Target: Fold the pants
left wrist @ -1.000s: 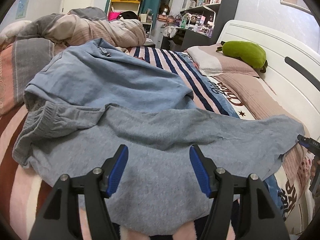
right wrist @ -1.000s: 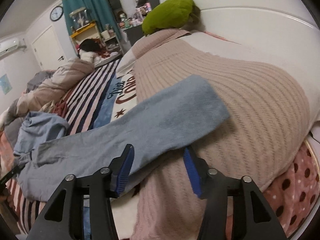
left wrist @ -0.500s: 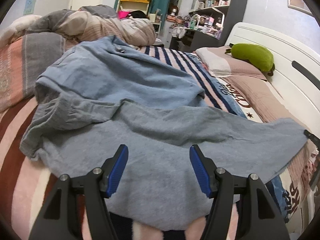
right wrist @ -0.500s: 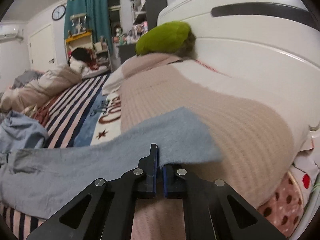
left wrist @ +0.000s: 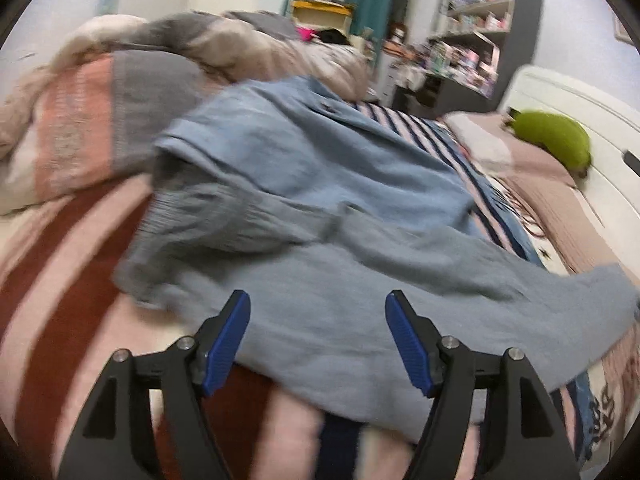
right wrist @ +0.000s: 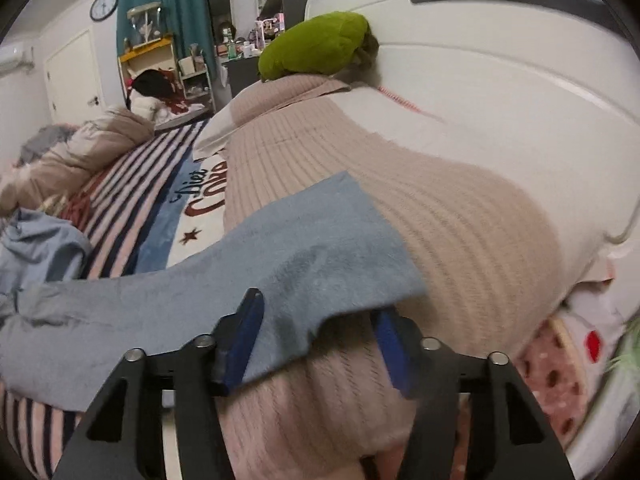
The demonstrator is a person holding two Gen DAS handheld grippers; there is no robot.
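Grey-blue pants (left wrist: 360, 304) lie spread across the bed, with the gathered waistband (left wrist: 192, 220) at the left and a leg running to the right. My left gripper (left wrist: 318, 344) is open just above the near edge of the pants, holding nothing. In the right wrist view the leg end (right wrist: 320, 252) rests on a pink ribbed pillow (right wrist: 440, 216). My right gripper (right wrist: 316, 340) is open, its jaws on either side of the hem's near edge, which droops between them.
A light blue garment (left wrist: 320, 160) lies behind the pants on the striped blanket (right wrist: 132, 208). A green plush (right wrist: 316, 46) sits against the white headboard (right wrist: 500, 60). A rumpled duvet (left wrist: 160, 52) is piled at the far side. Shelves stand beyond.
My right gripper, shut on the leg hem half a second ago, has opened and let it go. My left gripper has swung left over the pants; its view is blurred.
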